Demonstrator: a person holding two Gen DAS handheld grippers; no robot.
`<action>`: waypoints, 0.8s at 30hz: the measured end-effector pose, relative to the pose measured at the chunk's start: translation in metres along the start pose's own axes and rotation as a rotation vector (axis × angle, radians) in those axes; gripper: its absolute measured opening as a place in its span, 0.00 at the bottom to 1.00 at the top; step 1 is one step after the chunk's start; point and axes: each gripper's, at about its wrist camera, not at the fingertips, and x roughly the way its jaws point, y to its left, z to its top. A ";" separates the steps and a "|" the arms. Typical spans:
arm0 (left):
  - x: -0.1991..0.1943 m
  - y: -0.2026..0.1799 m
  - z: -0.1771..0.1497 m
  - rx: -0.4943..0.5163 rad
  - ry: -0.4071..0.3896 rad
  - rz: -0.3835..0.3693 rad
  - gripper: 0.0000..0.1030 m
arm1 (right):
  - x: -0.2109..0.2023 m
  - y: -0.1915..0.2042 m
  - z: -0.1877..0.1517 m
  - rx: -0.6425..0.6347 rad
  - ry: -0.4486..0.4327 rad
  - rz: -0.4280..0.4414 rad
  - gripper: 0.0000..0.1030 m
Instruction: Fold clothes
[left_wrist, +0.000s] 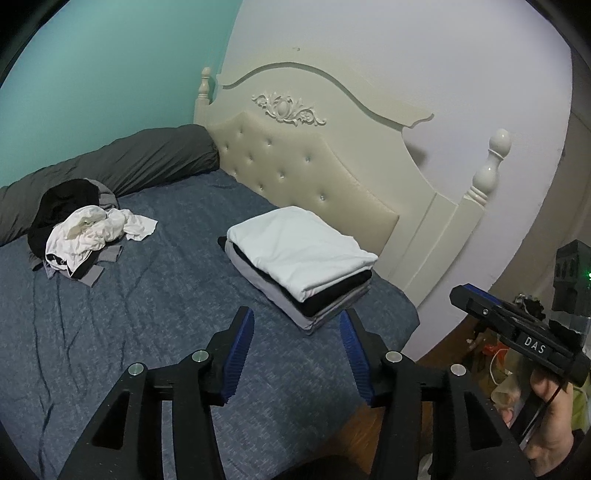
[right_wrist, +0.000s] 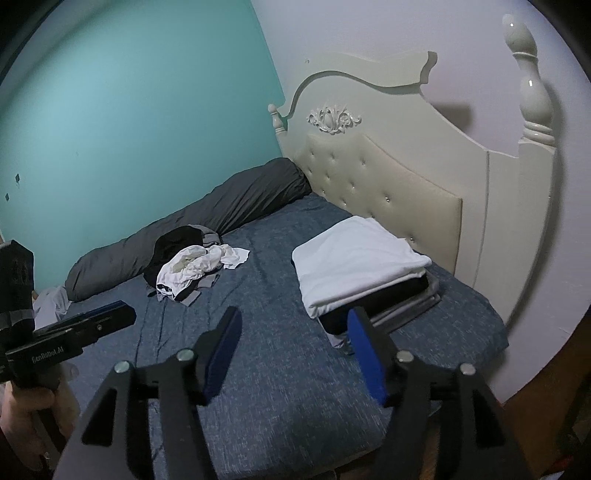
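A stack of folded clothes (left_wrist: 301, 258) (right_wrist: 360, 258), white on top over black and grey layers, lies on the blue bed near the headboard. A crumpled heap of white, black and grey clothes (left_wrist: 79, 229) (right_wrist: 192, 262) sits further left by the grey bolster. My left gripper (left_wrist: 297, 321) hovers open above the bed, just short of the stack, holding nothing. My right gripper (right_wrist: 293, 321) is open too and empty, its right finger in front of the stack's near corner. Each gripper shows at the edge of the other's view, held by a hand.
The blue bedsheet (left_wrist: 147, 314) (right_wrist: 266, 387) spreads between heap and stack. A long grey bolster (left_wrist: 122, 162) (right_wrist: 207, 218) lies along the teal wall. The cream tufted headboard (left_wrist: 306, 173) (right_wrist: 384, 184) stands behind the stack. Clutter sits on the wooden floor (left_wrist: 491, 362) right of the bed.
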 end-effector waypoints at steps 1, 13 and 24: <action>-0.002 0.001 -0.001 0.001 0.000 -0.001 0.53 | -0.001 0.001 -0.002 -0.002 0.000 -0.003 0.63; -0.018 0.005 -0.014 0.018 -0.014 -0.015 0.60 | -0.016 0.005 -0.020 0.005 -0.004 -0.040 0.71; -0.031 0.008 -0.024 0.030 -0.027 -0.012 0.67 | -0.030 0.018 -0.035 -0.005 -0.008 -0.061 0.80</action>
